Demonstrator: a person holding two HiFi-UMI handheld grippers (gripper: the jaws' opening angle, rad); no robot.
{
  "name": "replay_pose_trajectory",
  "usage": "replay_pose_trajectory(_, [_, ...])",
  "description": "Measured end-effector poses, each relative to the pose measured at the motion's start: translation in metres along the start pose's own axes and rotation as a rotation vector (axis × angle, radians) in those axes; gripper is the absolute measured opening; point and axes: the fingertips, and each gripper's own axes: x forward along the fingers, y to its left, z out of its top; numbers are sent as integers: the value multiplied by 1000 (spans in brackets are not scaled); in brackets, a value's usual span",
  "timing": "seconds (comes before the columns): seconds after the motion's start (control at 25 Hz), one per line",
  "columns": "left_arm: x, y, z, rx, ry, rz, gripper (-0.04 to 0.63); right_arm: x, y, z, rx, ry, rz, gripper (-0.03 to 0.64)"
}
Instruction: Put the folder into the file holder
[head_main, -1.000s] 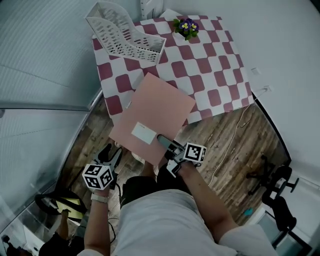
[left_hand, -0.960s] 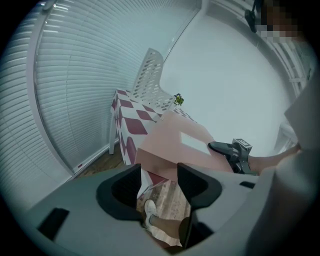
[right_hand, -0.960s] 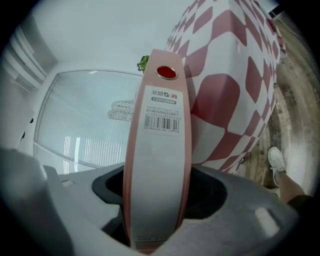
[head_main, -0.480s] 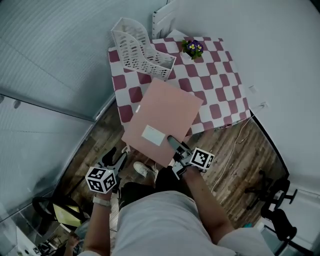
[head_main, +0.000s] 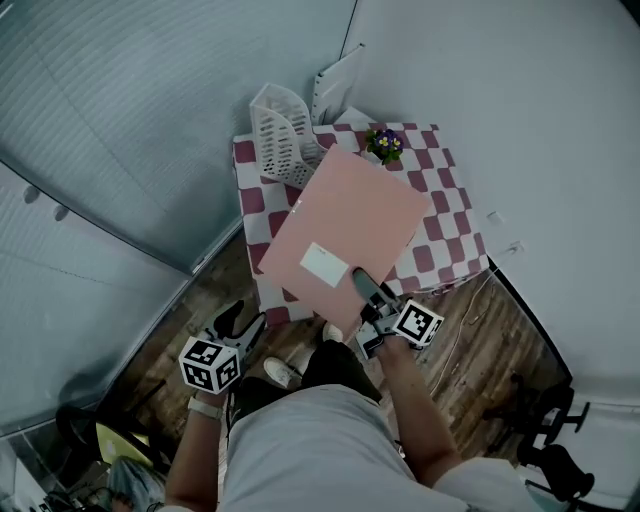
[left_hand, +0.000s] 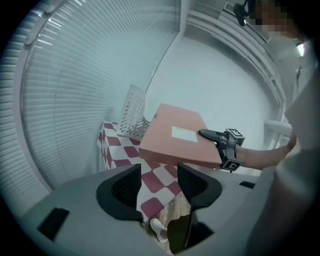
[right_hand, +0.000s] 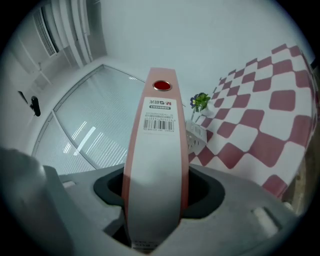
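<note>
The pink folder (head_main: 350, 225) with a white label hangs tilted above the front of the checkered table (head_main: 450, 235). My right gripper (head_main: 362, 284) is shut on its near edge; its jaws have just been closing, with the folder's spine (right_hand: 156, 150) between them. The white mesh file holder (head_main: 282, 135) stands at the table's far left corner, just beyond the folder's far edge. My left gripper (head_main: 242, 322) is low at the left, off the table, open with nothing between its jaws. Its own view shows the folder (left_hand: 177, 137), the right gripper (left_hand: 222, 145) and the file holder (left_hand: 131, 111) ahead.
A small pot of purple flowers (head_main: 385, 144) sits at the table's far edge, right of the file holder. A white board (head_main: 340, 85) leans on the wall behind. Window blinds run along the left. Below are a wooden floor (head_main: 500, 330), a cable and the person's shoe (head_main: 280, 372).
The right gripper has lifted the folder off the table's front edge and carried it up and toward the file holder. The left gripper has risen a little, still holding nothing.
</note>
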Motion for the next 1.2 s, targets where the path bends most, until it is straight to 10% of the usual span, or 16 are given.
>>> replay_pose_trajectory(0.28, [18,-13,43,10,-65,16,209,17,1,84,-287,5,-89,272])
replay_pose_trajectory(0.44, [38,-18,65,-4,-93,58,209,46,28,127,-385,16,66,270])
replay_pose_trajectory(1.2, [128,-50,132,-84,-176,239,209,127,55,244,-856,147,282,270])
